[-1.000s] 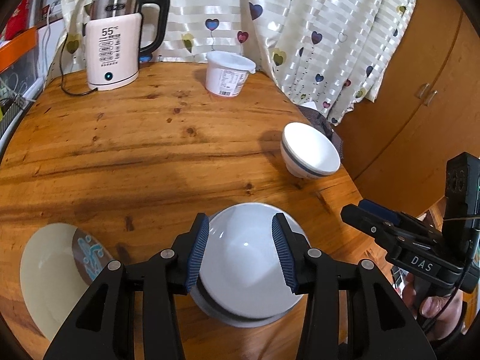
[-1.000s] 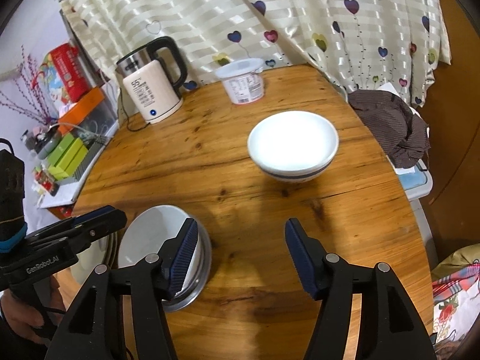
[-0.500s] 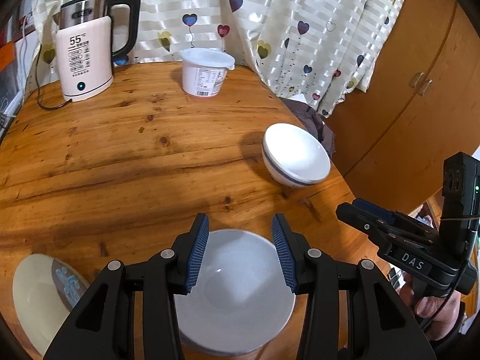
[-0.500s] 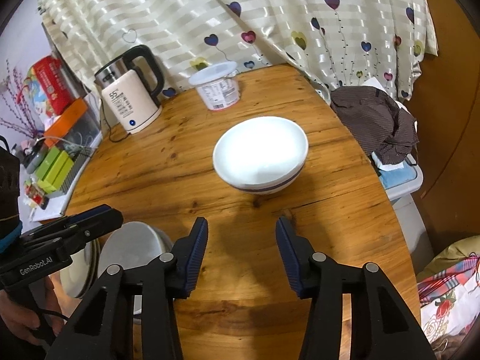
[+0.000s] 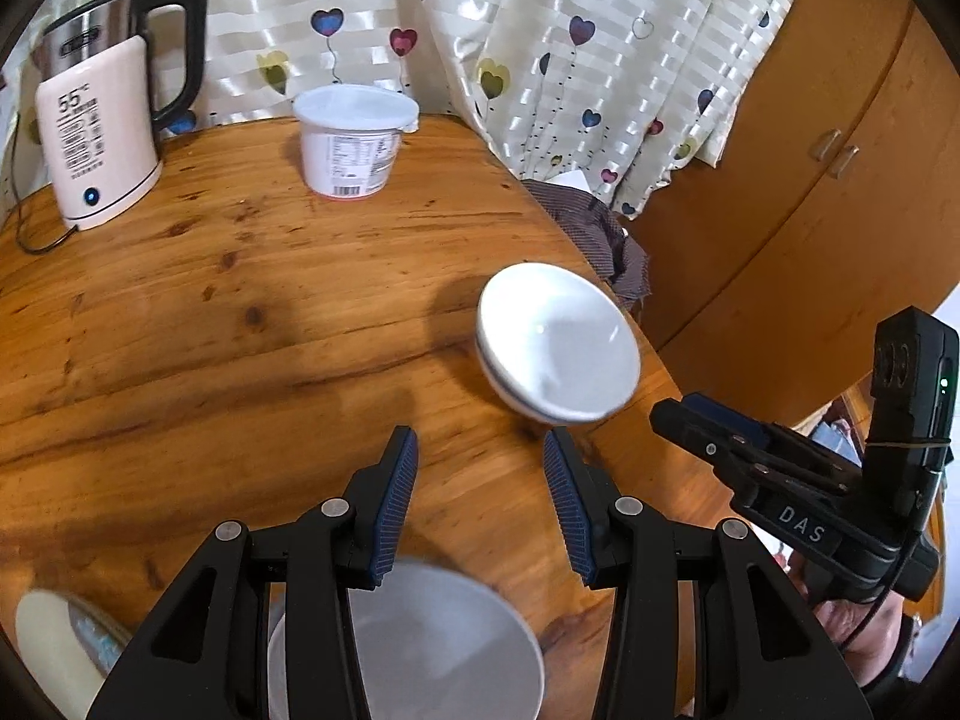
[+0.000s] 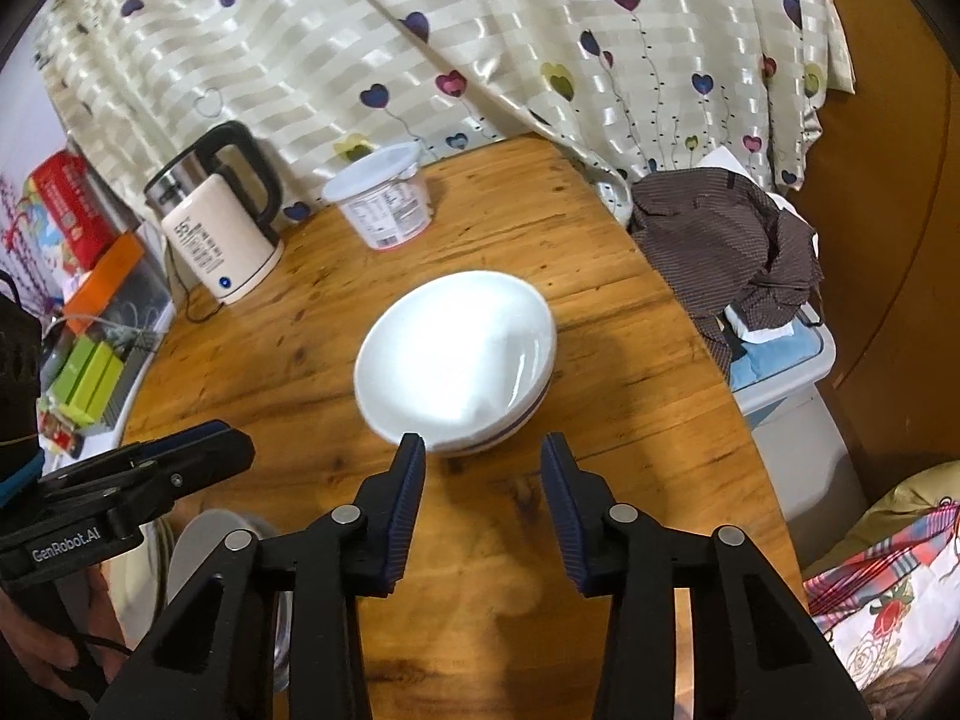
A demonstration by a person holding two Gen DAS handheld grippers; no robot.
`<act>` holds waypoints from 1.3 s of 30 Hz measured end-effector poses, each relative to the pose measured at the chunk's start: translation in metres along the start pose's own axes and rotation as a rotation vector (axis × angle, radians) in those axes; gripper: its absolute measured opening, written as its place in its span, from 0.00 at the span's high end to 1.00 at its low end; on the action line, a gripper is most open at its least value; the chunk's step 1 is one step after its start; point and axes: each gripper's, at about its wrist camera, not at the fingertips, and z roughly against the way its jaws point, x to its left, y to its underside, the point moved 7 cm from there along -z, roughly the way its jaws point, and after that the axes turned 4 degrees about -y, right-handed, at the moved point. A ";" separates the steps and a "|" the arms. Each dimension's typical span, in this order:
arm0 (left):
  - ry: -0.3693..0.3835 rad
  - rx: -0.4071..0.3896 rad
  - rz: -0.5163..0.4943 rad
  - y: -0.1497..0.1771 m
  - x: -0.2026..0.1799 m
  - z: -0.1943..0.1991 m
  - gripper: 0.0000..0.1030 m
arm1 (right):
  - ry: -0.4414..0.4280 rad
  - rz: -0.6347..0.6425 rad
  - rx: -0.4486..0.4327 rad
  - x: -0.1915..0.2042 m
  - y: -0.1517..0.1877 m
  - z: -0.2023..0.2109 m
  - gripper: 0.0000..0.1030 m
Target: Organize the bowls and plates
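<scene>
The right gripper [image 6: 483,468] points at the bowl [image 6: 456,360], which stands just beyond its fingertips, toward the far side of the table [image 6: 630,372]. The near rim of the bowl lies in line with the gap between the two fingers, a little to the left of its middle. The jaws are closing, and nothing is between them; only bare wood shows there. The bowl is round, so it has no long axis, and the rim can be taken from any side.

The left gripper [image 5: 480,468] is partly open and holds nothing. From it the same bowl [image 5: 558,354] lies far and to the right, so the right hand appears nearer to the bowl.

The count: one bowl with a dark band; one grey plate [image 5: 432,648] under the left gripper, at the near edge; one cream plate [image 5: 48,642] at the near left. Also one kettle [image 5: 102,120] and one tub [image 5: 354,138] at the far side.
</scene>
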 end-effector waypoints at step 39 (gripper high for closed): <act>0.019 0.126 -0.034 -0.029 -0.021 -0.082 0.66 | -0.005 -0.046 0.043 -0.026 -0.025 -0.047 0.81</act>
